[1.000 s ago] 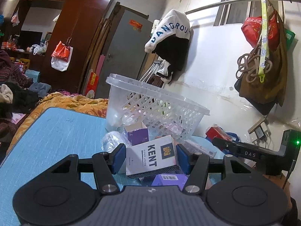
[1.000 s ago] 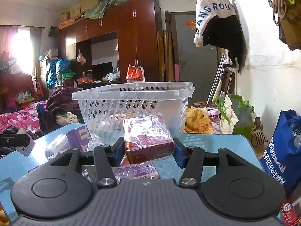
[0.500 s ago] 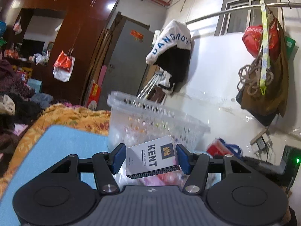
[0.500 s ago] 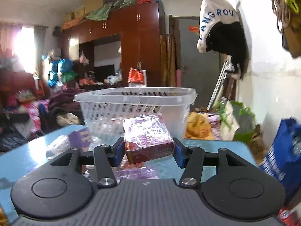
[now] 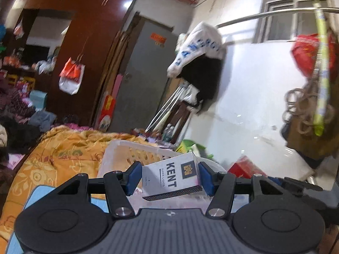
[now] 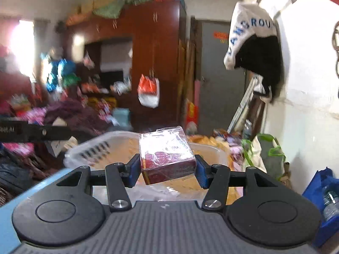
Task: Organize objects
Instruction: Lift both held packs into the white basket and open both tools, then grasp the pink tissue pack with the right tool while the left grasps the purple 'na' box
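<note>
From the left wrist view, the left claw (image 5: 168,177) is closed on a white Kent cigarette pack (image 5: 171,176), its blue pads pressing the pack's two narrow ends, so the long axis runs straight across from one pad to the other. The printed face looks back at the camera and tips upward, with the right end a little higher than the left and the lettering turned on its side. Gripping it end to end likely keeps the broad face free and lets the pack drop flat once released. It hangs clear of the blue tabletop (image 5: 31,203), in front of and slightly above the near rim of the white plastic basket (image 5: 118,154), which sits just beyond the claw — a carry toward the basket, by the look of it. From the right wrist view, the right claw (image 6: 167,170) is clamped on a red pack in clear wrap (image 6: 167,158), held by its two sides, so its long axis seems to point away from the camera toward the basket (image 6: 89,150). Its top face slopes up and away, the near dark-red end facing the lens. The pack is poised over the basket's near rim, off the tabletop (image 6: 12,203) — seemingly ready for release once it is farther inside
</note>
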Tool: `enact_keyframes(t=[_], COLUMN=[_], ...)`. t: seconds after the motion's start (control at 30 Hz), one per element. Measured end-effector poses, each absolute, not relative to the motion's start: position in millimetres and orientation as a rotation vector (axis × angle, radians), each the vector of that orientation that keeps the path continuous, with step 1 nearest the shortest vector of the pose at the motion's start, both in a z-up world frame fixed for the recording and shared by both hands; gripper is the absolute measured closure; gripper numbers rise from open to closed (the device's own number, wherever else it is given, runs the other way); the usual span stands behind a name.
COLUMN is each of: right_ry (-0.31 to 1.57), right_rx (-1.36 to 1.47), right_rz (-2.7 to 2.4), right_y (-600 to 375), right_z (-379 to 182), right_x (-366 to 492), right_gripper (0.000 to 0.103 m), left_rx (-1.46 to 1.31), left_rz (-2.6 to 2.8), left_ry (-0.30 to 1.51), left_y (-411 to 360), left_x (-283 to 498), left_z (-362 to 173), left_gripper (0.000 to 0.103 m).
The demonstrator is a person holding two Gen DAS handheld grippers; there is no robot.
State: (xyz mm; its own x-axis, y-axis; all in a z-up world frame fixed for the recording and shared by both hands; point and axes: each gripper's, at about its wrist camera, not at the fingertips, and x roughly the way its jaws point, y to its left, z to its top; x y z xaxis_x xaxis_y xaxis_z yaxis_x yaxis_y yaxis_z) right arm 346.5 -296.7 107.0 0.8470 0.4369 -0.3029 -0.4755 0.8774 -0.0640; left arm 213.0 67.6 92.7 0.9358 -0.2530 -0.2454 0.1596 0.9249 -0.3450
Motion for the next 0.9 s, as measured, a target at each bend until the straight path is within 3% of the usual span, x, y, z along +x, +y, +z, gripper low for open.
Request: enact_keyframes(t=[0.13,0.17,0.2,0.23,0.27,0.33,0.37,0.4,0.5,0.7,0.9], right_ry=[0.338,0.336,0.342,0.345,0.346,0.359,0.351,0.334,0.32,0.51,0.433], right_rx=[-0.165,-0.172,-0.172,-0.167,-0.162,-0.169,-0.171,-0.17,-0.12,0.012,0.069], right_rz=[0.471,0.466,0.453,0.44,0.428,0.418,0.424,0.431,0.466,0.534,0.614], right_y=[-284,-282,-281,-280,-280,-282,-284,-290,-315,-368,-395], right_z=[100,99,97,96,95,92,92,91,80,26,-5], right_x=[370,373,376,378,379,375,368,361,336,274,195], right_gripper=[0.046,0.037,0.021,0.016,0.016,0.016,0.011,0.0,0.0,0.0,0.0], left_rx=[-0.28,-0.261,-0.236,-0.21,-0.185,-0.187,-0.192,-0.196,-0.172,-0.15,-0.148], left_rz=[-0.15,-0.142,-0.129,-0.103,-0.072,-0.043,-0.064,-0.084,-0.108,-0.219,-0.223], left_ry=[0.328,0.329,0.332,0.339,0.358,0.372,0.378,0.38,0.357,0.34,0.312], left_y=[58,55,52,49,47,49,51,53,55,48,46], left_x=[247,255,262,272,281,285,281,275,235,132,70], left_z=[96,97,97,97,96,92,89,86,78,37,5], left_gripper=[0.041,0.041,0.036,0.022,0.018,0.018,0.018,0.018,0.018,0.016,0.013])
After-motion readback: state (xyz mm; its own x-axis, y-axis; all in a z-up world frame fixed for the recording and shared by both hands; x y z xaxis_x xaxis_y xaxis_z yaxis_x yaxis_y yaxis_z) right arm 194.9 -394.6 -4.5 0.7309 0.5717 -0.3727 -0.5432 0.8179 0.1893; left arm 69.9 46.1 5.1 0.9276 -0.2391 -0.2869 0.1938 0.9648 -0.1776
